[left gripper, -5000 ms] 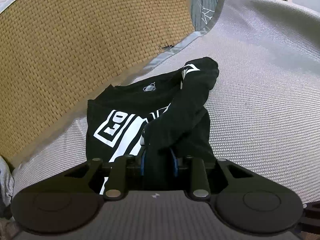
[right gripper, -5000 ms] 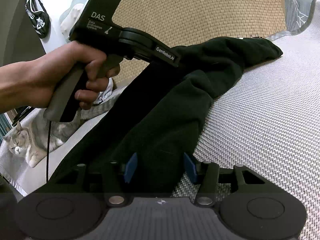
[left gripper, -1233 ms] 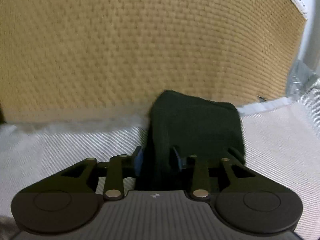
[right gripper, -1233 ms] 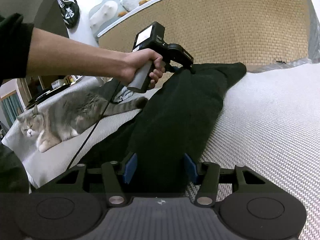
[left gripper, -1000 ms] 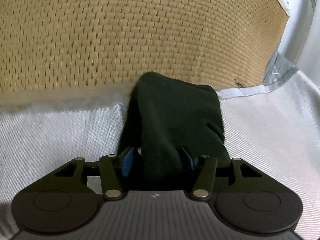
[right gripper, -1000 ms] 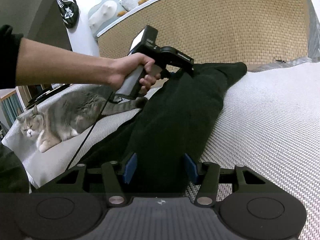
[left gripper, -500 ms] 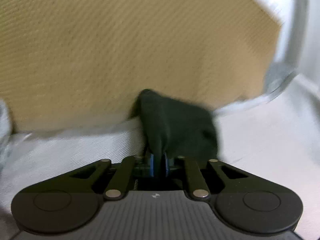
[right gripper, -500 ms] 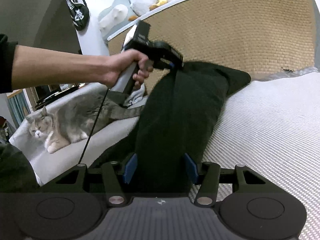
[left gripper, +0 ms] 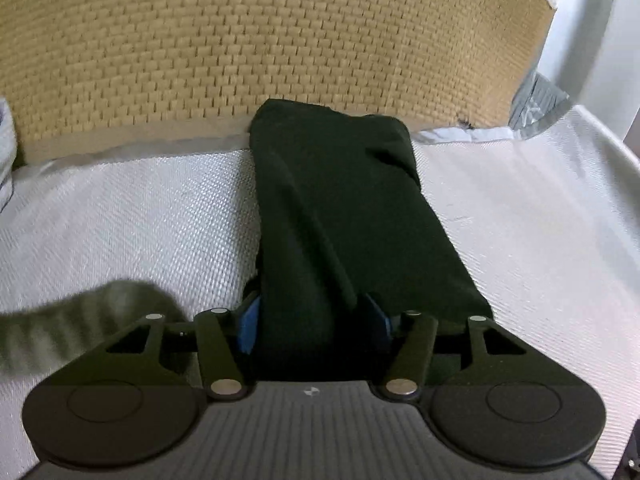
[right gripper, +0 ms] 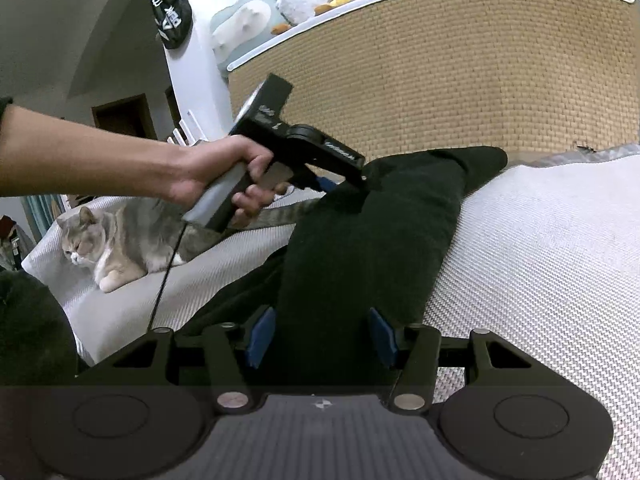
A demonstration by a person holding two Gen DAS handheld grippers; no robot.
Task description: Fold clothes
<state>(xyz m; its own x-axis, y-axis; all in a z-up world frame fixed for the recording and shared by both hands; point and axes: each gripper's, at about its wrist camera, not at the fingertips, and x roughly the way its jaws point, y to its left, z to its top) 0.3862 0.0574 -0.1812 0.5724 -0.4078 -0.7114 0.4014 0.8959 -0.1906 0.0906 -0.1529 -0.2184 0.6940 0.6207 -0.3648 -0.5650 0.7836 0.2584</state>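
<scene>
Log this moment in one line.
left gripper: jaws just opening, black garment between | right gripper: around it, grip unclear | cat: lying nearby

Soft, even indoor light with no glare. Fisheye lenses bow both views, and the corners go black. The black garment between the fingers shows almost no detail. Left of the left fingers, a cat's tail is motion-blurred.
</scene>
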